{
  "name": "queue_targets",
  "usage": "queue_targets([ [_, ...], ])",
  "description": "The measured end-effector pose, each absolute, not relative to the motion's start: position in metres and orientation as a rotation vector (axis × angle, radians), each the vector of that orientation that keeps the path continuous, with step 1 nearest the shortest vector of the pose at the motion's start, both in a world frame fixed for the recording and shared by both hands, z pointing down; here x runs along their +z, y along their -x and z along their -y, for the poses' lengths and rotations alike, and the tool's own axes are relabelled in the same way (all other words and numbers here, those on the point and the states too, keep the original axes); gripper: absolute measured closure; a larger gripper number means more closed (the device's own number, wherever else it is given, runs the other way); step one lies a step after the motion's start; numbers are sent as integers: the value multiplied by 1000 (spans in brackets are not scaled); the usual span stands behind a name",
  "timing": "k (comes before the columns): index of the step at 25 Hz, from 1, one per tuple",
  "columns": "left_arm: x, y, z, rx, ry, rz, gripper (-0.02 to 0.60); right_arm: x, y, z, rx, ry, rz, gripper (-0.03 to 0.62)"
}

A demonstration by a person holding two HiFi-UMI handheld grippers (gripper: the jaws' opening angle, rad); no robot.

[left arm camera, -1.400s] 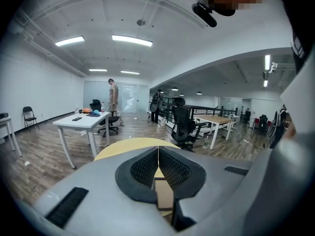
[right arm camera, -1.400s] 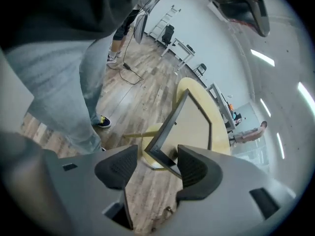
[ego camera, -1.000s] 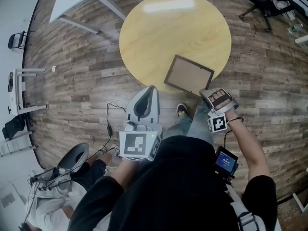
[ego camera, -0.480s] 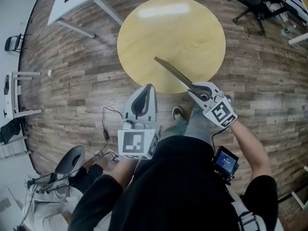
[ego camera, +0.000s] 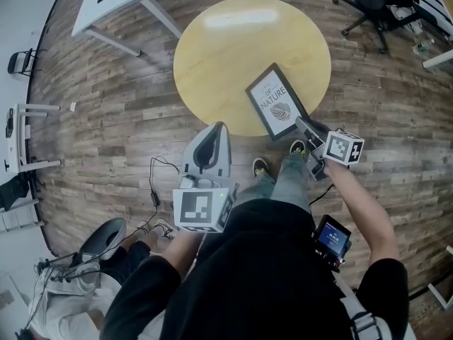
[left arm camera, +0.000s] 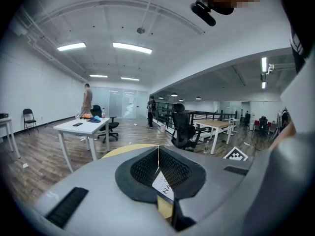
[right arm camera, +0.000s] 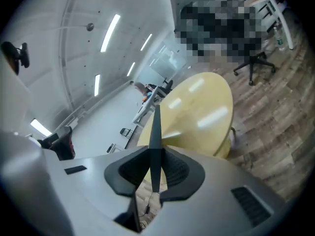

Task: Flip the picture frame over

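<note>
Right hand-held gripper (ego camera: 307, 127) is clamped on the near corner of the picture frame (ego camera: 277, 101). Its jaws have just been closing, and the right gripper view shows the frame edge-on between the pads, a thin dark blade running straight out from the grip. From this hand-held gripper the frame lies ahead and to the left, out over the near right part of the round yellow table (ego camera: 233, 41). Its long axis runs on almost in line with the jaws, from the held end at the table's rim toward the table's middle. The printed side faces up, with lettering and a fingerprint-like whorl showing in the head view. Whether the far end rests on the table or hangs just above it I cannot tell; the held end looks to be off the surface.

Left hand-held gripper (ego camera: 219, 132) has its jaws together on nothing. It points at the table's near rim, to the left of the frame and apart from it, facing the frame's left long edge.

Judged from this, the turn is made and what remains is to lower the frame flat. That move belongs to the right hand, and it means bringing the held corner down and forward along the frame's own length.
</note>
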State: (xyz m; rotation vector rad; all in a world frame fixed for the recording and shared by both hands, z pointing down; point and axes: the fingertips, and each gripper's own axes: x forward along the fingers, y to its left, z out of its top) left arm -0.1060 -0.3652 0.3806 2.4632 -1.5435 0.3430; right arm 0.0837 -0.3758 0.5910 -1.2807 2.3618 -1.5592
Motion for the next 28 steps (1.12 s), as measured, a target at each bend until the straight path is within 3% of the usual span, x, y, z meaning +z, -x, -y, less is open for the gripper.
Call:
queue_targets([
  [17,387,98,359,367,-2477,1507,558,667,-93,357,-2025,1337,-1866,507],
  [28,389,100,358,374,-2473,1522,558,694,-93,356,-2137,1444,-1812,456],
])
